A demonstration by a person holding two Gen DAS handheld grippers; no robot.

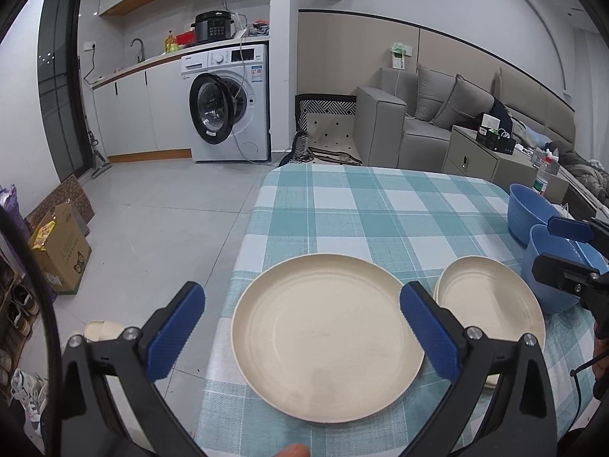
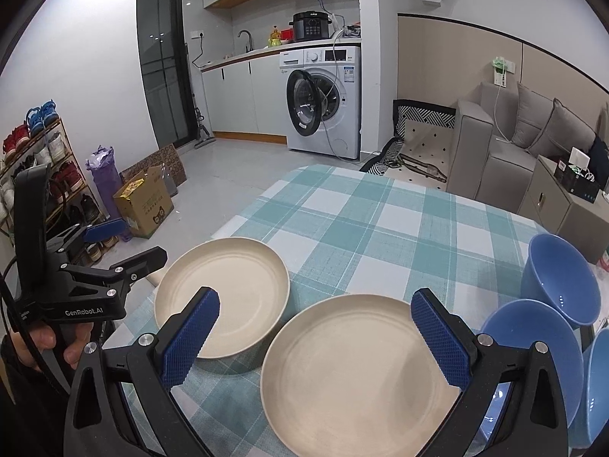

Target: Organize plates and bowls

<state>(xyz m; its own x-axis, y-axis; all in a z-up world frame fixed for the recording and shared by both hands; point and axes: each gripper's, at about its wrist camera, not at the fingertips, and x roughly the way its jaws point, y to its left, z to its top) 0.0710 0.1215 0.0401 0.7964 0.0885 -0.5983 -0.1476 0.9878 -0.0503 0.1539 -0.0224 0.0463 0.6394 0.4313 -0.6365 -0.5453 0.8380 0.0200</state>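
Checked cloth covers the surface (image 1: pixel 342 209), where a cream plate (image 1: pixel 323 339) is framed low centre by the wide-open, empty left tongs (image 1: pixel 300 327), while another plate (image 2: pixel 361 373) is likewise straddled, ungripped, by the right tongs (image 2: pixel 316 327) beside blue bowls (image 2: pixel 533 346), seemingly for stacking.

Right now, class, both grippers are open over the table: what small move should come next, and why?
Probably lower the open left gripper onto the near cream plate and grip its rim, since the second plate lies beside it, unstacked.
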